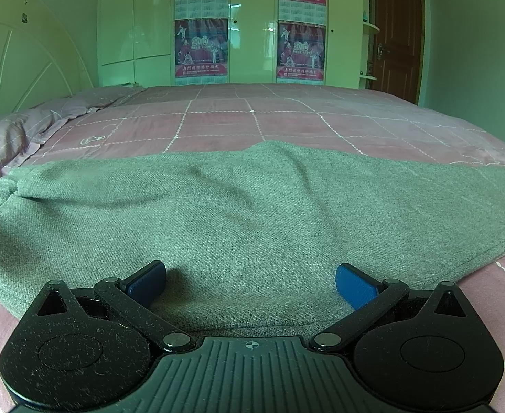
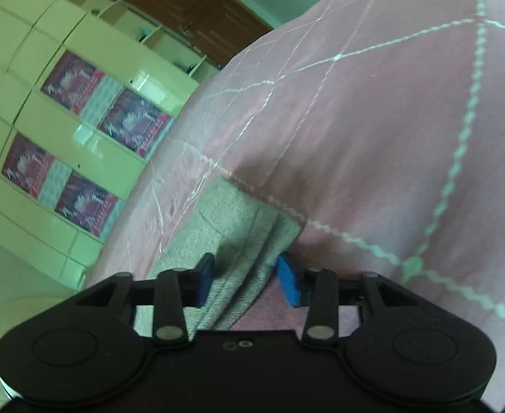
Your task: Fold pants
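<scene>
Grey knitted pants (image 1: 238, 206) lie spread across the pink checked bedspread (image 1: 287, 120). My left gripper (image 1: 250, 284) sits low over their near edge, open wide, its blue pads (image 1: 355, 287) resting on the cloth with nothing pinched between them. In the right wrist view, which is tilted sideways, a bunched end of the pants (image 2: 238, 234) runs between the blue pads (image 2: 288, 284) of my right gripper (image 2: 247, 280). That gripper is shut on the fabric. The rest of the pants is hidden behind the gripper body in that view.
A crumpled pink pillow or quilt (image 1: 15, 134) lies at the left by the white headboard (image 1: 18, 55). Beyond the bed stand a glossy wardrobe with posters (image 1: 201, 48) and a brown door (image 1: 395, 31). Bare bedspread (image 2: 373, 137) stretches to the right of the right gripper.
</scene>
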A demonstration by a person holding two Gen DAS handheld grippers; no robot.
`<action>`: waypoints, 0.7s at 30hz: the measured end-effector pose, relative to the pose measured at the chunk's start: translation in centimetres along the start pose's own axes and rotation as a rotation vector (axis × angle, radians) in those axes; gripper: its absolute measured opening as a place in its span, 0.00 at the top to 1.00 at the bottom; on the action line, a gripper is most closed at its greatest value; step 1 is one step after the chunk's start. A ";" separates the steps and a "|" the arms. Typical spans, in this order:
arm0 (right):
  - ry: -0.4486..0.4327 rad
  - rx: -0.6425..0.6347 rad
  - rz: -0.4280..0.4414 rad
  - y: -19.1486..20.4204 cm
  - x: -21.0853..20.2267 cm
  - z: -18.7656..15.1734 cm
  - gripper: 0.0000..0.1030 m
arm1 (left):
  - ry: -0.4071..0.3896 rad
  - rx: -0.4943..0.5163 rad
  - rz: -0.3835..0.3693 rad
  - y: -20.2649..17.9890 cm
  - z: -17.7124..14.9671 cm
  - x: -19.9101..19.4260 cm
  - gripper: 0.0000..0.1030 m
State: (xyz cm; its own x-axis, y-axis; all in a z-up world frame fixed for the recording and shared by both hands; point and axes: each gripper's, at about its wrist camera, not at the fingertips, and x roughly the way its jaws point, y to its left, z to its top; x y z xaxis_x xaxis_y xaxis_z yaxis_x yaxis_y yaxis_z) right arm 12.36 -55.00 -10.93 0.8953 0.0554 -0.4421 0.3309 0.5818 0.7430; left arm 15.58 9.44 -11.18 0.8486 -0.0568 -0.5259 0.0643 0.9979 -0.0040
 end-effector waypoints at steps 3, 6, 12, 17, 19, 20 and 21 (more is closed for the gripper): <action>-0.060 -0.014 0.074 1.2 -1.8 0.3 0.99 | 0.000 0.000 0.001 0.0 0.0 0.0 0.00; -0.042 -0.087 -0.035 1.1 -1.4 -0.7 0.99 | -0.001 0.002 0.004 0.1 0.0 0.0 0.00; 0.034 -0.059 -0.076 0.7 -0.7 -0.5 0.96 | 0.001 0.002 0.005 0.4 0.1 0.1 0.00; 0.052 0.034 -0.026 -0.7 -0.7 -0.1 0.97 | 0.033 0.020 0.095 -1.4 1.6 -0.4 0.00; 0.051 0.029 -0.022 -0.8 -0.7 -0.2 0.97 | 0.027 -0.001 0.131 -3.0 2.8 -0.9 0.00; 0.051 0.032 -0.020 -0.8 -0.6 -0.3 0.97 | 0.031 -0.014 0.130 -3.8 3.4 -0.8 0.00; 0.050 0.035 -0.018 -0.7 -0.6 -0.3 0.97 | 0.039 -0.023 0.117 -4.9 4.1 -0.7 0.00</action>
State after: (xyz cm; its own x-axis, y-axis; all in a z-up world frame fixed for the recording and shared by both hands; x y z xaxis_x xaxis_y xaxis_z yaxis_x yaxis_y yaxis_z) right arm 11.56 -55.18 -11.30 0.8733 0.0860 -0.4796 0.3579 0.5546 0.7512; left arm 16.80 4.44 -7.33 0.8284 0.0608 -0.5568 -0.0463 0.9981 0.0401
